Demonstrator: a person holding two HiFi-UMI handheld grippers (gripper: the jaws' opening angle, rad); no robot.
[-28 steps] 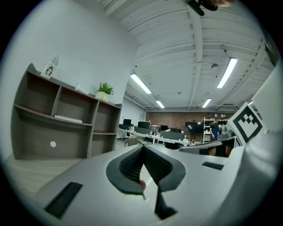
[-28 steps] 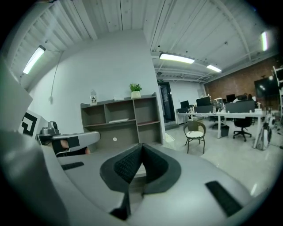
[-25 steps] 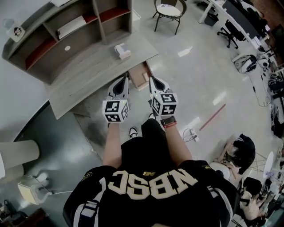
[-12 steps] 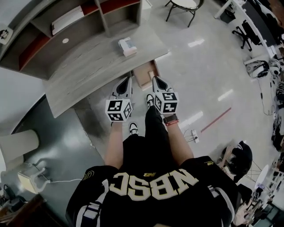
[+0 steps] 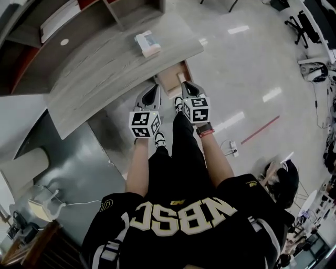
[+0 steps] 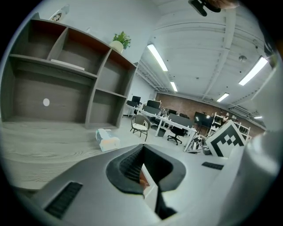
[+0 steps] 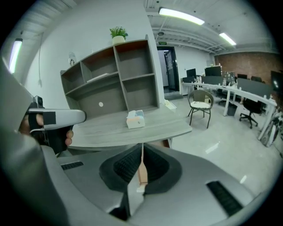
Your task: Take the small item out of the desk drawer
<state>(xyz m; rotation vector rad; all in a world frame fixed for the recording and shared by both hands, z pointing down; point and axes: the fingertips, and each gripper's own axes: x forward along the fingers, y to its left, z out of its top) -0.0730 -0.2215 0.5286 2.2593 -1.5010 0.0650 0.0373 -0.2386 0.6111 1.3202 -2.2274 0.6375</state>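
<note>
A light wooden drawer (image 5: 169, 79) sticks out from under the front edge of the grey desk (image 5: 105, 68). I cannot see inside it, and no small item shows. My left gripper (image 5: 152, 90) and right gripper (image 5: 185, 85) are held side by side, their tips flanking the drawer's front. The left gripper (image 6: 142, 155) has its jaws together with nothing between them. The right gripper (image 7: 142, 149) shows only a thin slit; its jaws are just opening and hold nothing. Brown wood of the drawer (image 7: 166, 142) shows below the desk edge.
A tissue box (image 5: 147, 43) sits near the desk's front edge, also seen as the tissue box (image 7: 135, 119). A shelf unit (image 5: 79, 16) stands on the desk's back. Chairs and office desks (image 7: 230, 95) fill the room to the right. A cable and adapter (image 5: 231, 148) lie on the floor.
The head view has tipped, so the desk sits higher in the frame. Both grippers have stayed side by side at the drawer, a little closer to it.
</note>
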